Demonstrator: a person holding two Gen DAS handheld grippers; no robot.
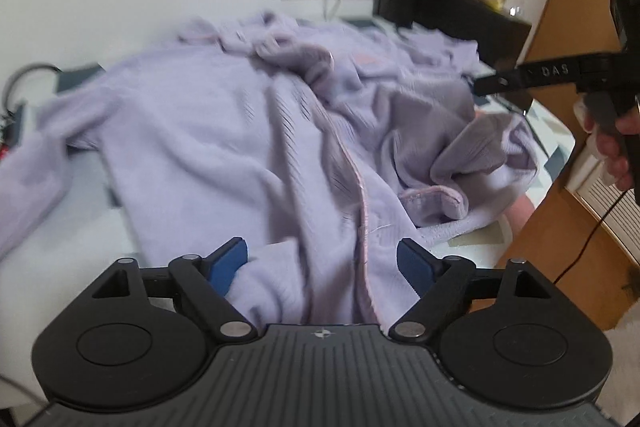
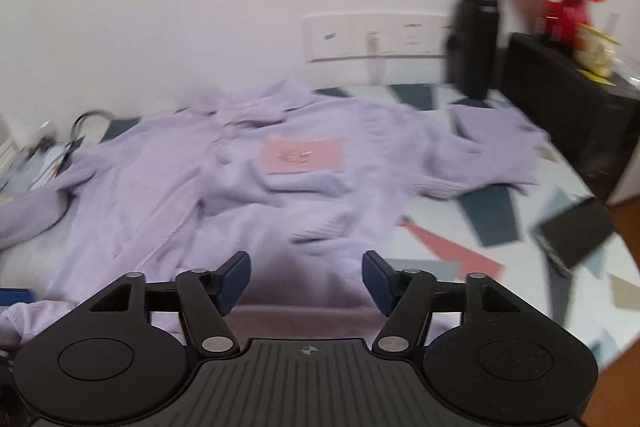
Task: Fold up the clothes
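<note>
A lilac fleece garment with a pink-trimmed front edge lies rumpled on the table, sleeves spread to both sides. In the right wrist view the garment shows a pink chest patch. My left gripper is open, its blue pads on either side of the hem, with cloth lying between them. My right gripper is open just above the near hem, holding nothing. The right gripper also shows at the right of the left wrist view, held above the garment's right side.
The table has a patterned cover of grey, pink and teal shapes. A black bottle, a dark box with a red vase of orange flowers and a dark flat object stand at the right. Cables lie far left.
</note>
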